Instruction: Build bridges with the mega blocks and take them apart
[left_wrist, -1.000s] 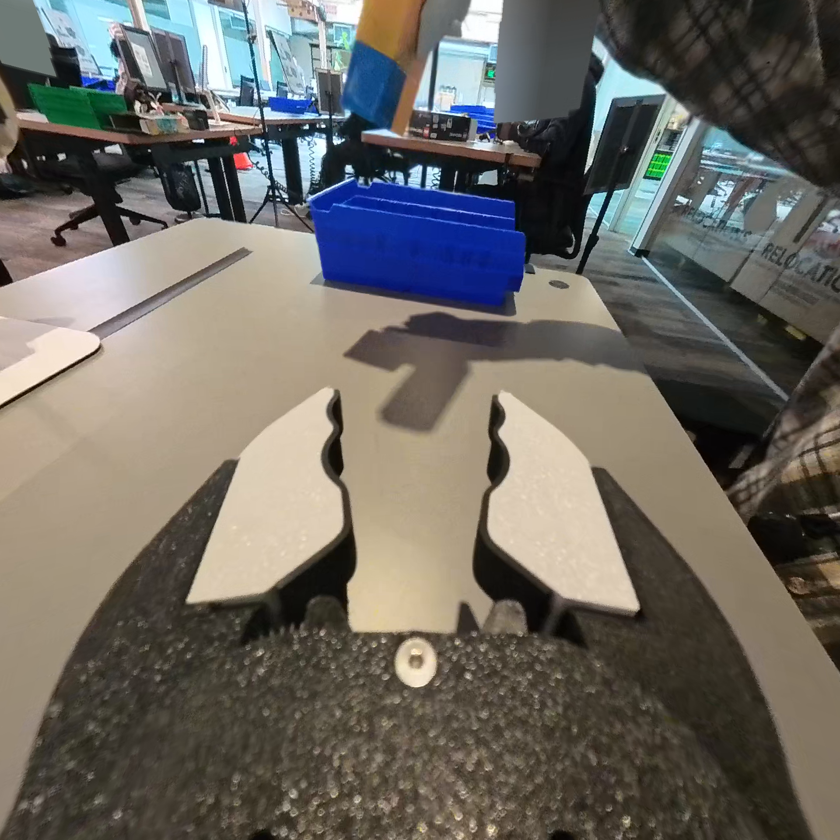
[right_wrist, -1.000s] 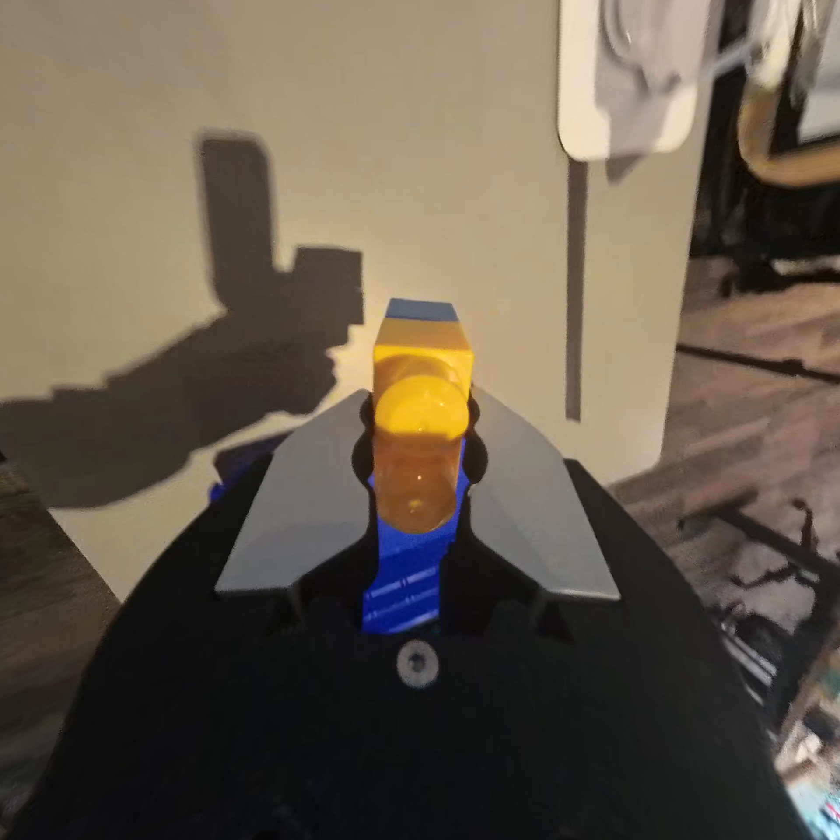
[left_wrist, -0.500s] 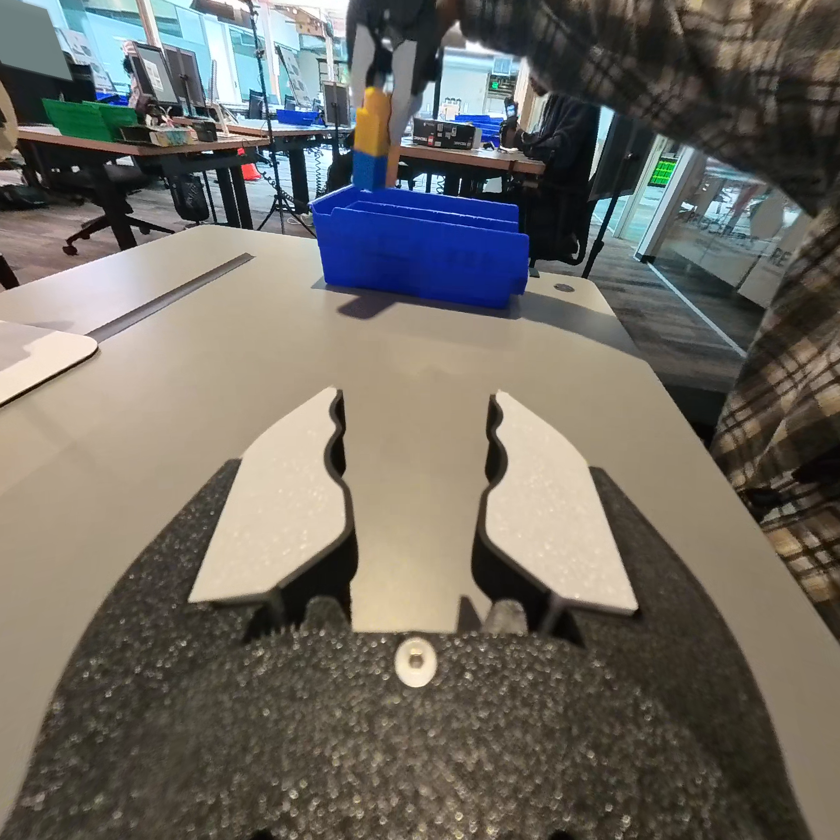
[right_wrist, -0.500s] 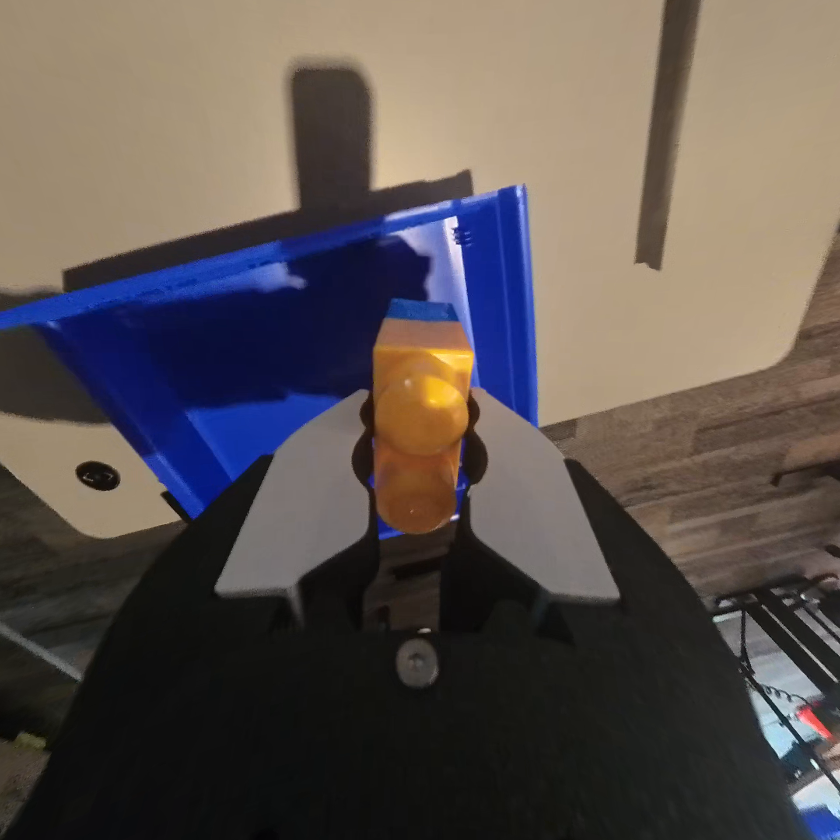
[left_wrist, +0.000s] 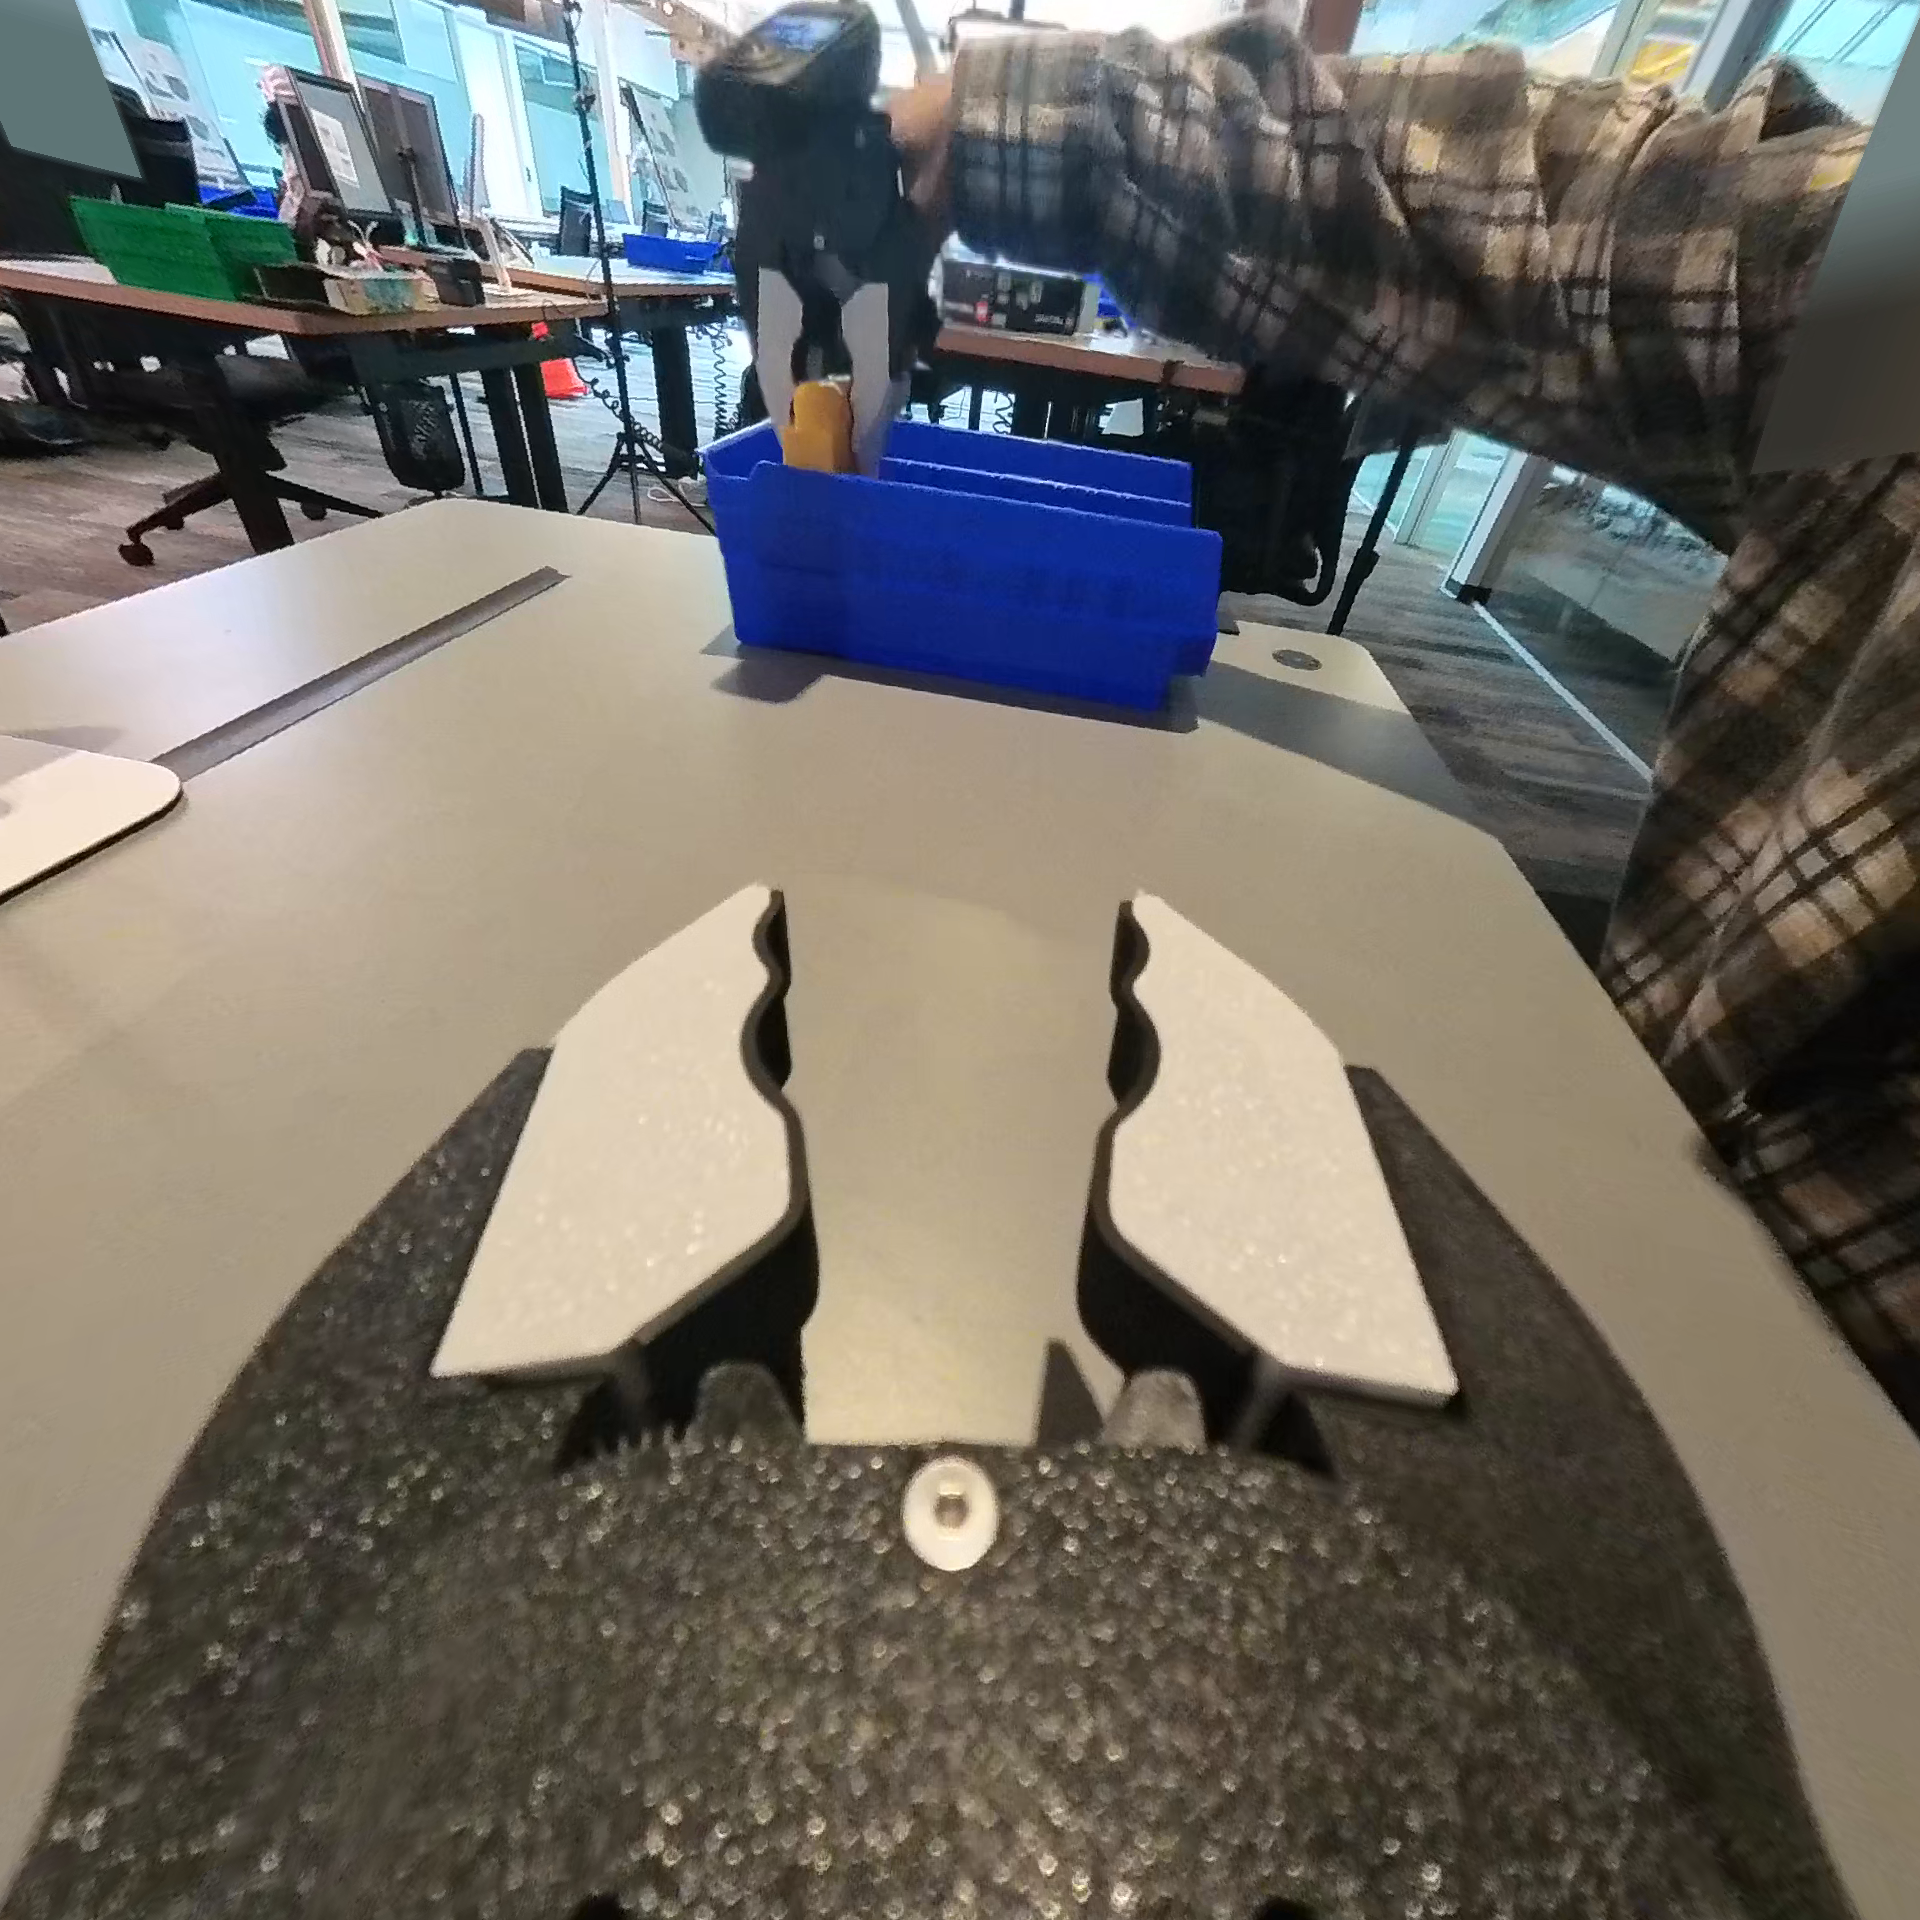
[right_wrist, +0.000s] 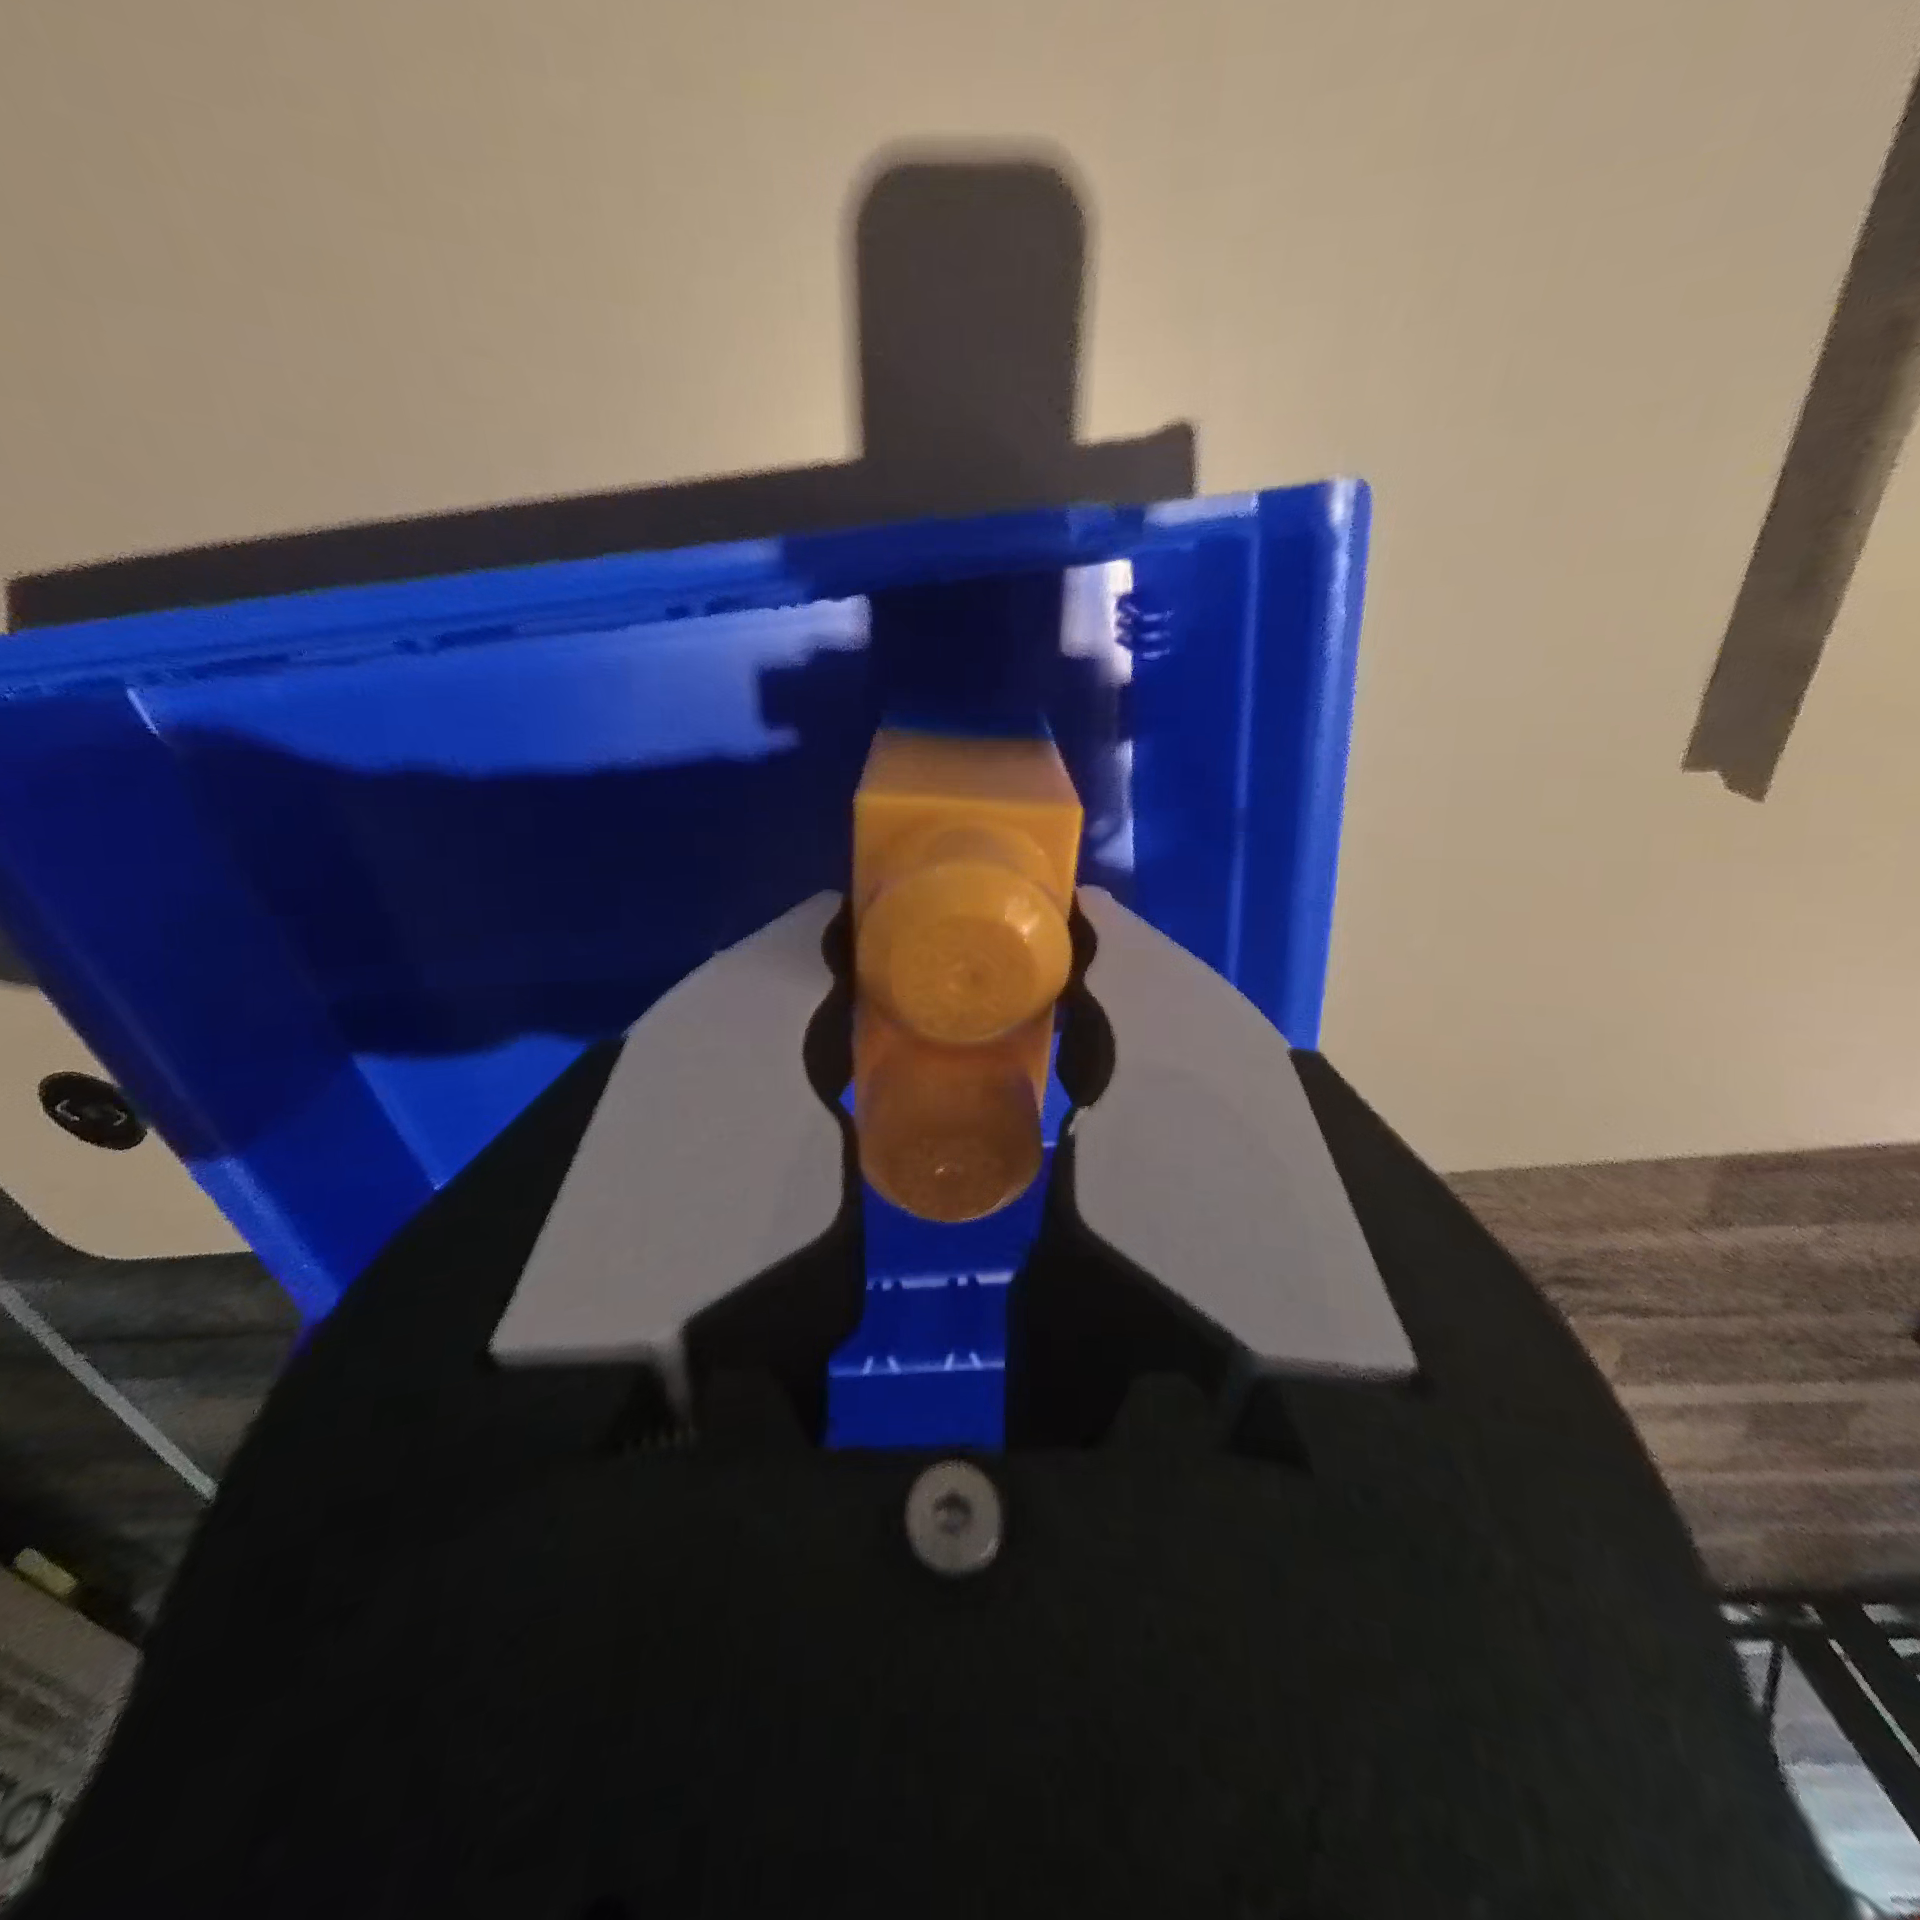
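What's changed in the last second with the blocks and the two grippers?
The right gripper, still shut on the yellow block stacked on a blue block, swung from above the table over the blue bin and lowered into it. The left gripper stayed open and empty above the table.

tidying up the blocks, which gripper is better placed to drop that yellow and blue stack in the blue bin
Right. The right gripper is shut on the yellow and blue stack, lowered into the blue bin. The left gripper is open, empty, well short of it.

Bare bench (left_wrist: 935, 790) lies ahead of my left tongs (left_wrist: 948, 997); only the blue bin (left_wrist: 977, 582) stands at the far edge, blocking my way.
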